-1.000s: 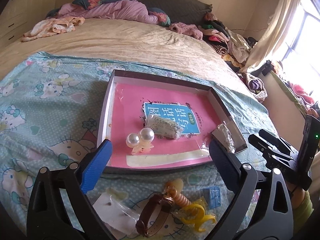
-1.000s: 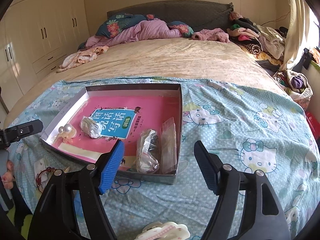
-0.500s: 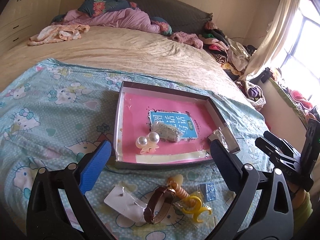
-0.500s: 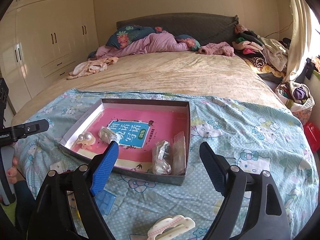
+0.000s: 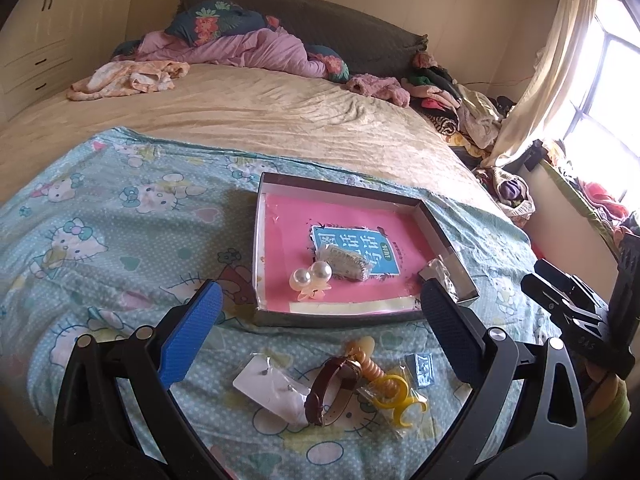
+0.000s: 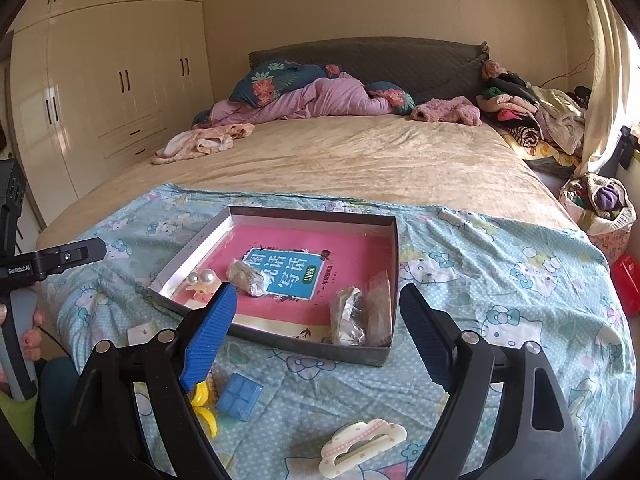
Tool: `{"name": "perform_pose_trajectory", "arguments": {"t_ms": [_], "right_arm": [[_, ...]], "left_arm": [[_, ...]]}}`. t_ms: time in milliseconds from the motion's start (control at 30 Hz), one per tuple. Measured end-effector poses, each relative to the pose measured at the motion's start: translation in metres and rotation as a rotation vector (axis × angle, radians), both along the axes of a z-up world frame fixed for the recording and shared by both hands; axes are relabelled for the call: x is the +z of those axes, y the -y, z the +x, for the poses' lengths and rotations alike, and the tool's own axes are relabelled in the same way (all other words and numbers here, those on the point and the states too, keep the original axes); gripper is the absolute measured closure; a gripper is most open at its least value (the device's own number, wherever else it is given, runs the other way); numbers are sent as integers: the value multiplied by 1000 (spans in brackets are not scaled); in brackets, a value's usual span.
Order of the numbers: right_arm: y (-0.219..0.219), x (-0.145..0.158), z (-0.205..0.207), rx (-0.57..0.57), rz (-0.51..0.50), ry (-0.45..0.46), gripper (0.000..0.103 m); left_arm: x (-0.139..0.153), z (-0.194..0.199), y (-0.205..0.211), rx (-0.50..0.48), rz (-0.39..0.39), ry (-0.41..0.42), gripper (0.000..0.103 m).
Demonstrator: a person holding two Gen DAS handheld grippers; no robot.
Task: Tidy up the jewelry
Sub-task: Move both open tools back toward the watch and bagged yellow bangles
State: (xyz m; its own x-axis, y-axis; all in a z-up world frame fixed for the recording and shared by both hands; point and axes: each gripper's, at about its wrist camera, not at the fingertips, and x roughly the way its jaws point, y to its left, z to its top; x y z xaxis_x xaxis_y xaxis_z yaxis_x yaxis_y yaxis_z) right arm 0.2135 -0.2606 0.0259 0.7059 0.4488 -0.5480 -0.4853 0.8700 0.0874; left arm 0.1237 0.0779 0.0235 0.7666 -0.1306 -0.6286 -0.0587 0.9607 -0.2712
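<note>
1. The left gripper (image 5: 320, 320) hangs over the cartoon-cat bedsheet (image 5: 100, 240) with its jaws spread wide and nothing between the blue pads.
2. The right gripper (image 6: 316, 328) is likewise released and empty; its jaws have just been opening.
3. A shallow grey box (image 5: 258, 248) with a pink lining lies on the sheet. Inside it are a pearl hair clip (image 5: 310, 280), a small wrapped packet (image 5: 346, 262) resting on a blue label, and clear plastic bags (image 6: 360, 312) leaning in the near right corner.
4. On the sheet in front of the box, outside it, lie a white earring card (image 5: 272, 386), a brown wristwatch (image 5: 330, 384), a yellow hair claw (image 5: 394, 394) and a small blue square packet (image 6: 240, 396).
5. A white cloud-shaped hair clip (image 6: 362, 442) lies nearest the right gripper, apart from the others.
</note>
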Motion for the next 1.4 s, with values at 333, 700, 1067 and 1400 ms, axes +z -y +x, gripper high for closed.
{"name": "perform_pose_trajectory", "arguments": {"t_ms": [333, 700, 1067, 1400], "right_arm": [[-8, 5, -22, 55, 5, -7, 20], [-16, -1, -41, 112, 12, -44, 19], [-23, -15, -54, 165, 16, -98, 19], [-32, -39, -61, 211, 17, -175, 19]], "left_arm": [[-5, -15, -1, 3, 30, -15, 10], [-18, -26, 1, 10, 70, -56, 10], [-35, -32, 9, -18, 117, -107, 10], [-53, -33, 21, -57, 138, -146, 10]]}}
